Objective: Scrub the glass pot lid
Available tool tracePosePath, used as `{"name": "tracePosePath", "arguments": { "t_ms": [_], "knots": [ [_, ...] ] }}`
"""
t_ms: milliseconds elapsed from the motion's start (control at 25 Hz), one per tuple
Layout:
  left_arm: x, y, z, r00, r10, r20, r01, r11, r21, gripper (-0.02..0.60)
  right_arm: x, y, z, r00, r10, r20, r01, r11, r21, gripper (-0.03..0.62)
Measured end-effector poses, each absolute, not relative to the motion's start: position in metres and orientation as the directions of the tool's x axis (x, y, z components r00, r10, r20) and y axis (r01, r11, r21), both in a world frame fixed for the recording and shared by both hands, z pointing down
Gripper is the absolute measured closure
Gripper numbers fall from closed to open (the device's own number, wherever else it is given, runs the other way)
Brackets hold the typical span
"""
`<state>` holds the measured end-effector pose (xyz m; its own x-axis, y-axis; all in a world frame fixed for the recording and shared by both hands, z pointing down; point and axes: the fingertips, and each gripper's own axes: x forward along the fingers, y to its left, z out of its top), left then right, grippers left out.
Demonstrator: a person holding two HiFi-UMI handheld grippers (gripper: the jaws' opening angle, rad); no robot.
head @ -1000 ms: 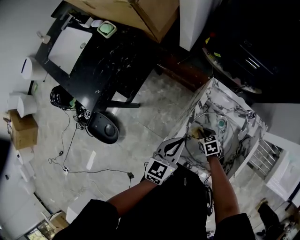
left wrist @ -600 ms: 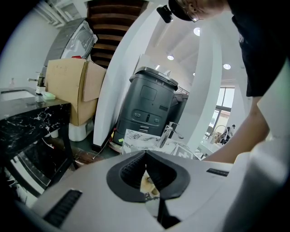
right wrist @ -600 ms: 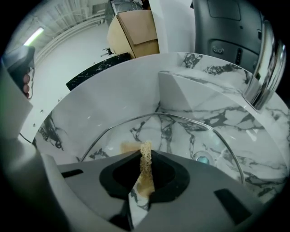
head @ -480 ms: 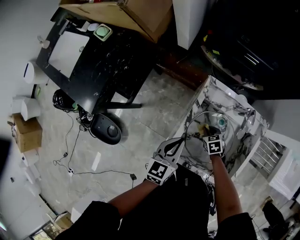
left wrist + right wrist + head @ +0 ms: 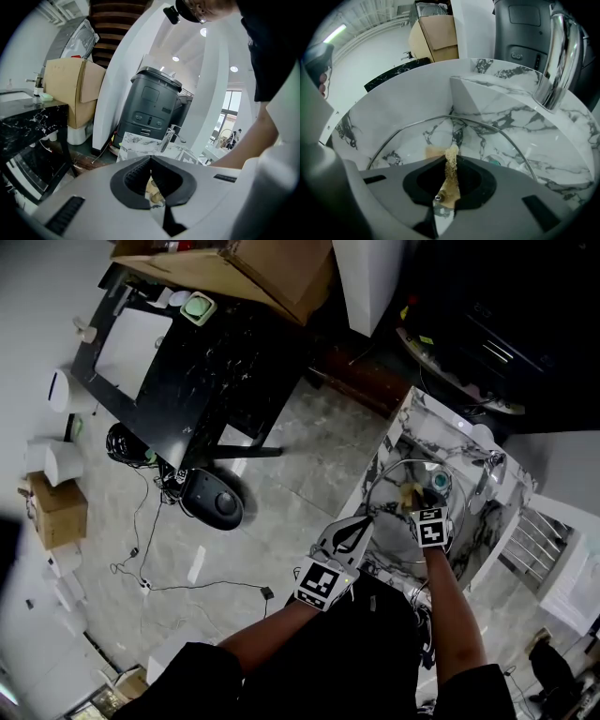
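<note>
The right hand-held gripper (image 5: 449, 160) was clenched on a sponge (image 5: 451, 174) set against the lid (image 5: 417, 137). The left hand-held gripper (image 5: 150, 160) seemingly pinched the lid's rim, steadying it in the sink (image 5: 389, 110). Scrubbing looked under way; next, the sponge should sweep across more glass.

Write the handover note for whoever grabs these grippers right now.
Left gripper: shut, apparently on the rim of the lid, holding it tilted up in the sink.
Right gripper: shut on the sponge, with the sponge tip against the glass.
Done: scrubbing is under way. How much of the glass is clean cannot be told.
Left: scrub the remaining glass and rim, then probably rinse under the faucet.
</note>
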<state>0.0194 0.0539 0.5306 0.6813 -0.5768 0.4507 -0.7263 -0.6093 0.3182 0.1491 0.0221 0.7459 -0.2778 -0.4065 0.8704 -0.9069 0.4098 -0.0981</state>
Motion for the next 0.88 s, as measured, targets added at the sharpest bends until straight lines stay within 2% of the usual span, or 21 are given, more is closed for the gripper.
{"name": "tracePosePath", "arguments": {
  "t_ms": [880],
  "knots": [
    [0.038,0.078,0.534,0.689,-0.566,0.453,-0.719,-0.610,0.333,0.566,0.210,0.032,0.750,-0.176,-0.462,0.869,-0.941,0.337,-0.012,0.533]
  ]
}}
